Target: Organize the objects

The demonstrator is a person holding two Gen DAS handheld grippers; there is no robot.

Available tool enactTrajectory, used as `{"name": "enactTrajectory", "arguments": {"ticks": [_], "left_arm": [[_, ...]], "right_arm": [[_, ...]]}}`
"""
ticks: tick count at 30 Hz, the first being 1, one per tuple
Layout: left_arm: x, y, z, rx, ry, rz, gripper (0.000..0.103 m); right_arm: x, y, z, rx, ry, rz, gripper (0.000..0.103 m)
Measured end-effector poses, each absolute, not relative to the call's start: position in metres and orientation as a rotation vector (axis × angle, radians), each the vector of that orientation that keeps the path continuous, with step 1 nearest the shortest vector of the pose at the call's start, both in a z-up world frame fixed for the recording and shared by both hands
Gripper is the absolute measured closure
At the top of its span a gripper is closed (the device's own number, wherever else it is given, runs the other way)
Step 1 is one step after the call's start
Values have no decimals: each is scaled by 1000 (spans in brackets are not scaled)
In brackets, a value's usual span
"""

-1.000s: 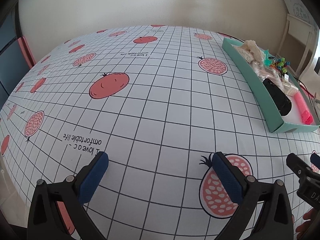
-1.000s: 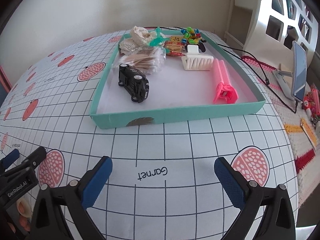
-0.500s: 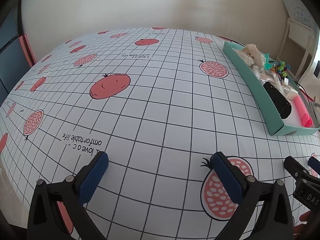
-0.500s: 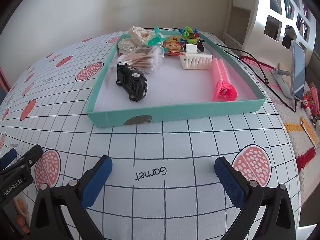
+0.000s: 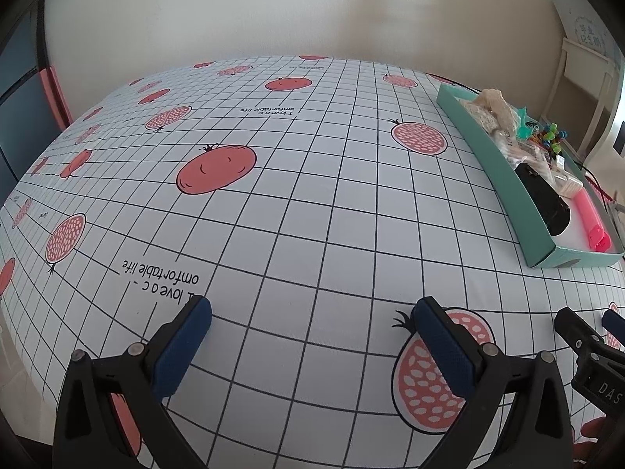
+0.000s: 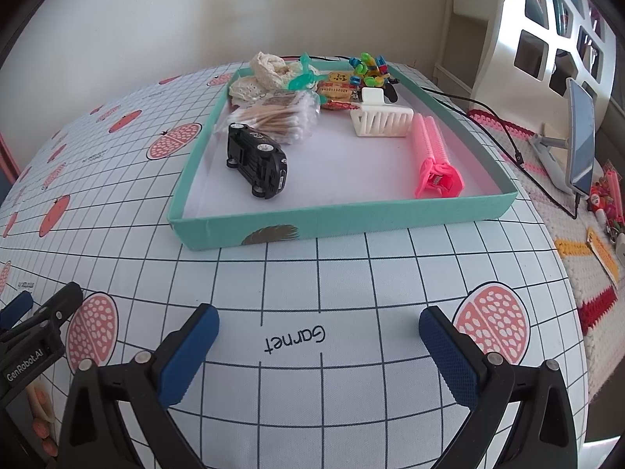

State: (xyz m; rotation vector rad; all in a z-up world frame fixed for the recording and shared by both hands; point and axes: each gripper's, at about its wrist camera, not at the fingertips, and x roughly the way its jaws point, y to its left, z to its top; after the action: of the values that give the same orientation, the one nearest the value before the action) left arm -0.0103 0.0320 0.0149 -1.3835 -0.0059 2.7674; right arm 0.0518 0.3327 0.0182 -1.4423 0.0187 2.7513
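A shallow teal box [image 6: 343, 221] sits on the gridded tablecloth ahead of my right gripper [image 6: 318, 326], which is open and empty over the word "Garnet". Inside lie a black toy car [image 6: 258, 162], a bag of cotton swabs [image 6: 279, 115], a white hair claw [image 6: 381, 119], a pink clip [image 6: 435, 158], lace pieces [image 6: 269, 66], snack packets [image 6: 338, 90] and coloured beads [image 6: 369, 68]. In the left wrist view the same box [image 5: 504, 179] is at far right. My left gripper [image 5: 312, 322] is open and empty over bare cloth.
A phone on a stand [image 6: 580, 136] with a black cable [image 6: 504, 133] stands right of the box, on a crocheted mat [image 6: 586, 258] with small items. A white shelf unit [image 6: 547, 27] is behind. A wall borders the table's far side. The other gripper's tip [image 5: 586, 348] shows at right.
Both grippers have drawn back slightly from the box and stayed open. The box sits a little farther off in both views.
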Motion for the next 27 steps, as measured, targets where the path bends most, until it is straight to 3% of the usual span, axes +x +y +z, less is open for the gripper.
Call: {"name": "enactTrajectory", "arguments": {"ticks": [27], "left_arm": [[-10, 34, 14, -1384, -9, 2771, 0]], "right_arm": [[52, 333, 19, -1438, 18, 2753, 0]]}}
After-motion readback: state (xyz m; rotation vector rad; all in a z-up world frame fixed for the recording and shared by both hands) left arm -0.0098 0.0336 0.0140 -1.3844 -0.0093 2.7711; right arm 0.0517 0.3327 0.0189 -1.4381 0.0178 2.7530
